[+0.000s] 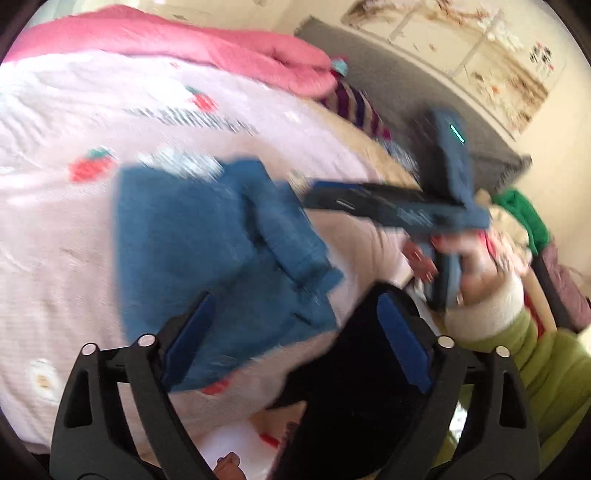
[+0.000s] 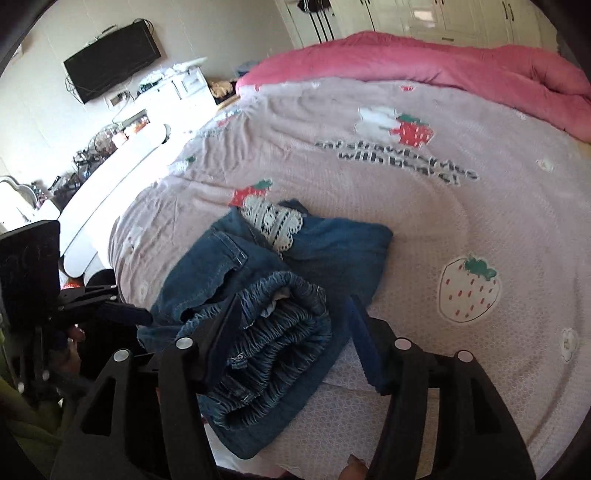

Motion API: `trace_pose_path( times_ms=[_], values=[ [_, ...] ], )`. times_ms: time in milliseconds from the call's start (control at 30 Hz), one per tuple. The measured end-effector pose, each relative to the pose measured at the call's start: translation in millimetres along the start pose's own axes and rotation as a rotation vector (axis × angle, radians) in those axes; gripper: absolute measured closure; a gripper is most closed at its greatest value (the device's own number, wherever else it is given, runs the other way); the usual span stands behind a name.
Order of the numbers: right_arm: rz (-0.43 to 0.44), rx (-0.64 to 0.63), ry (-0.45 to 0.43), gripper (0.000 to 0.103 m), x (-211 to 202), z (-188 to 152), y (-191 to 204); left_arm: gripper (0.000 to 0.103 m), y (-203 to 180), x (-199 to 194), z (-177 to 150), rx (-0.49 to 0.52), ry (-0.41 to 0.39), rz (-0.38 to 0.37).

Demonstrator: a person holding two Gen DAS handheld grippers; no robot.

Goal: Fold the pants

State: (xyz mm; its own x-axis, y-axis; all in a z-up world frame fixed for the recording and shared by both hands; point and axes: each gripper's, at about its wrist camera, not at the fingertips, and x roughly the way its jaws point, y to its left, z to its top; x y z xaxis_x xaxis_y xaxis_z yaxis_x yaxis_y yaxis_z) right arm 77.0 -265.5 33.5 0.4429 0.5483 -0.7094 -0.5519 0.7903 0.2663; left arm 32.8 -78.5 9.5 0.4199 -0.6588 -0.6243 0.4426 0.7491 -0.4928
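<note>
**Folded jeans on a strawberry-print bed, both grippers open**

Nearest in the right wrist view, the right gripper hangs over the bed with its jaws apart. The bunched elastic waistband of the blue denim pants lies between the fingers, the left finger just beside the fabric and the right finger apart from it; neither pad presses on it. The pants lie folded into a compact bundle near the front edge of the bed, on a pale pink bedsheet printed with strawberries and dark lettering.

In the blurred left wrist view, the left gripper also stands wide open, clear of the pants, which lie just ahead. A hand in a green sleeve holds the other gripper to the right.

Farther back, a bright pink quilt is heaped across the bed. Beyond it stand white wardrobes, with a dark television on the left wall.
</note>
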Motion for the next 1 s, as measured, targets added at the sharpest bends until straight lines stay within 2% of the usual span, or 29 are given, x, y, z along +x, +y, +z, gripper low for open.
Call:
trace_pose_path(
  times_ms=[33,133,267,367,500,533,567,600,633,667,700,733,833,1000],
  values=[
    [-0.011,-0.008,-0.024,0.028,-7.3,-0.3,1.5,0.013,6.2,-6.9,5.7,-0.008,-0.02,0.033],
    [-0.059,-0.05,-0.086,0.025,-28.6,-4.3,11.7,0.01,35.3,-23.7,28.3,-0.061,-0.076,0.138],
    [-0.07,-0.165,-0.127,0.022,-42.9,-13.8,43.1,0.01,58.1,-25.7,52.6,-0.1,-0.088,0.181],
    [-0.054,-0.274,-0.102,0.022,-40.2,-22.0,73.0,0.01,61.5,-15.7,68.0,-0.095,-0.062,0.198],
    [-0.082,-0.36,-0.007,0.023,-14.3,-28.6,97.4,0.01,62.7,8.5,72.4,-0.068,0.023,0.209],
    [-0.086,-0.368,0.017,0.026,-7.9,-29.9,99.7,0.01,59.6,16.4,71.2,-0.049,0.045,0.211],
    [-0.09,-0.373,0.042,0.03,-0.9,-30.7,101.7,0.017,56.4,20.5,71.0,-0.037,0.059,0.204],
    [-0.087,-0.373,0.063,0.04,4.9,-30.9,101.8,0.028,54.0,24.7,69.2,-0.027,0.072,0.197],
    [-0.083,-0.37,0.084,0.051,10.7,-30.9,101.2,0.033,52.1,29.6,68.2,-0.018,0.088,0.192],
    [-0.089,-0.369,0.11,0.056,18.3,-31.7,99.3,0.045,50.5,36.5,66.4,-0.01,0.109,0.189],
    [-0.11,-0.379,0.13,0.074,24.4,-33.8,99.4,0.056,49.3,42.7,65.4,-0.003,0.127,0.192],
    [-0.133,-0.394,0.149,0.09,29.3,-36.8,99.5,0.06,47.5,50.8,63.7,0.015,0.15,0.206],
    [-0.062,-0.332,0.163,0.092,27.1,-39.2,90.9,0.065,49.4,68.9,61.5,0.048,0.185,0.262],
    [0.009,-0.258,0.108,0.093,-4.0,-47.1,64.9,0.065,61.6,76.3,61.1,0.028,0.191,0.245]
  ],
)
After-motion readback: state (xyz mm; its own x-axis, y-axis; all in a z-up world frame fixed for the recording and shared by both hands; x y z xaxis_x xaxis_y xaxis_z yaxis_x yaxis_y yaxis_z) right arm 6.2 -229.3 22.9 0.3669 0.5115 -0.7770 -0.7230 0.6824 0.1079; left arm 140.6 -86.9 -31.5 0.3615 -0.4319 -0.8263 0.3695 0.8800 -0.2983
